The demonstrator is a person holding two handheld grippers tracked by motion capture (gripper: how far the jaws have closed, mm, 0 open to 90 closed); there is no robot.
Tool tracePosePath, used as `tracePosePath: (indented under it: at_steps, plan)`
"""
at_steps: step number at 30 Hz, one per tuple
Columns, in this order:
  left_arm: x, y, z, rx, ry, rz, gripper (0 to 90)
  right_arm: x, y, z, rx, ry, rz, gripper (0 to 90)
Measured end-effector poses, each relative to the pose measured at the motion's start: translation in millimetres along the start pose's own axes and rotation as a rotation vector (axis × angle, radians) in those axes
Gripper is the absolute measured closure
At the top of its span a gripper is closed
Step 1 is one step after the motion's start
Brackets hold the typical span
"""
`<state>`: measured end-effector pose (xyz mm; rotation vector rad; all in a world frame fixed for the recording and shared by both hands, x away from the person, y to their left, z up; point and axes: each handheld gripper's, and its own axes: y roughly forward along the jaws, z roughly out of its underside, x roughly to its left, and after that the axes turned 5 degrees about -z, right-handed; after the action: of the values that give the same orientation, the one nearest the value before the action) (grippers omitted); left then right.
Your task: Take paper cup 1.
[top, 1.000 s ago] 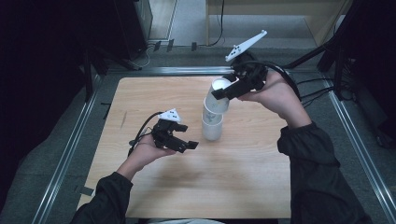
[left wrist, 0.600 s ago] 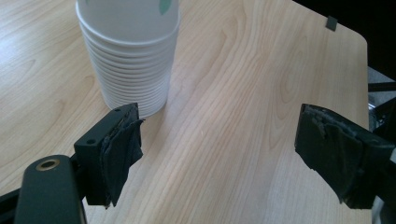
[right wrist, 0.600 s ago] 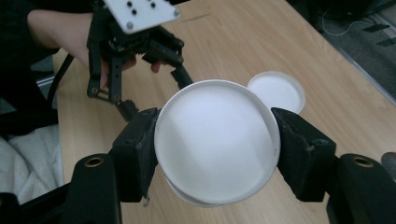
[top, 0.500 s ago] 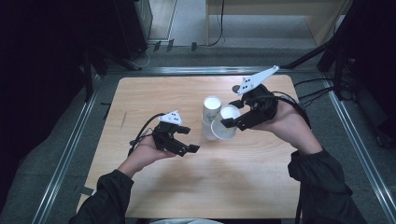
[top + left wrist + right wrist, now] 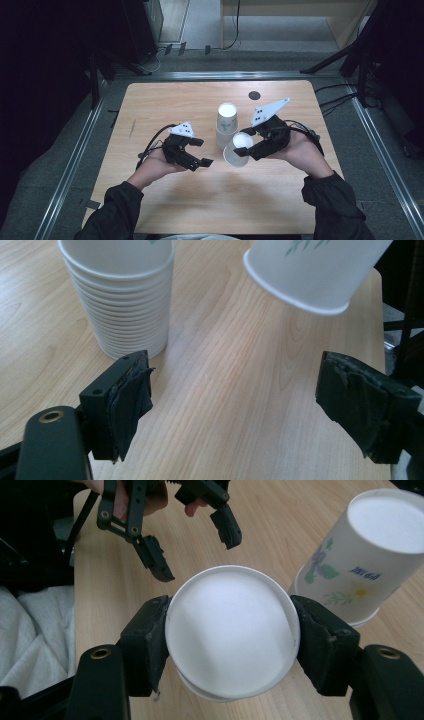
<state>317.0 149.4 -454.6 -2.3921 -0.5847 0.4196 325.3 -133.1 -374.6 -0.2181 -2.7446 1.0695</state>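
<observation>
Pale wood table point(image 5: 165, 107) is carrying 1 upside-down stack of paper cups point(image 5: 226, 123), standing near its centre. At 4 o'clock from that stack, the right gripper point(image 5: 243, 149) is pinching 1 single cup point(image 5: 237, 150) by its base end, tilted, mouth toward the wood. At 8 o'clock from the stack, the left gripper point(image 5: 199, 152) is waiting with jaws spread wide and nothing between them. Judging by this, 1 cup is being separated and set down beside the stack; next it needs lowering rim-flat onto bare wood and releasing without nudging the stack. Count: 1 stack, 1 loose cup, 2 grippers.
</observation>
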Motion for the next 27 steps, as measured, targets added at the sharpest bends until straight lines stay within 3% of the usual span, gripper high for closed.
tracePosePath:
  at_steps: [2, 19, 27]
  plan:
    - [-2.0, 0.1, 0.6, 0.006, 0.016, -0.004, 14.9, 1.1, 4.4, 5.7, 0.000, -0.006, -0.004, 36.0]
    - [-10.1, -4.2, 11.2, -0.005, 0.018, -0.005, 14.9, 7.8, 45.5, 47.8, -0.034, 0.020, -0.081, 36.1]
    - [-17.3, -7.4, 22.2, -0.011, 0.007, 0.032, 14.8, 5.8, 62.6, 46.9, -0.048, 0.014, -0.126, 36.1]
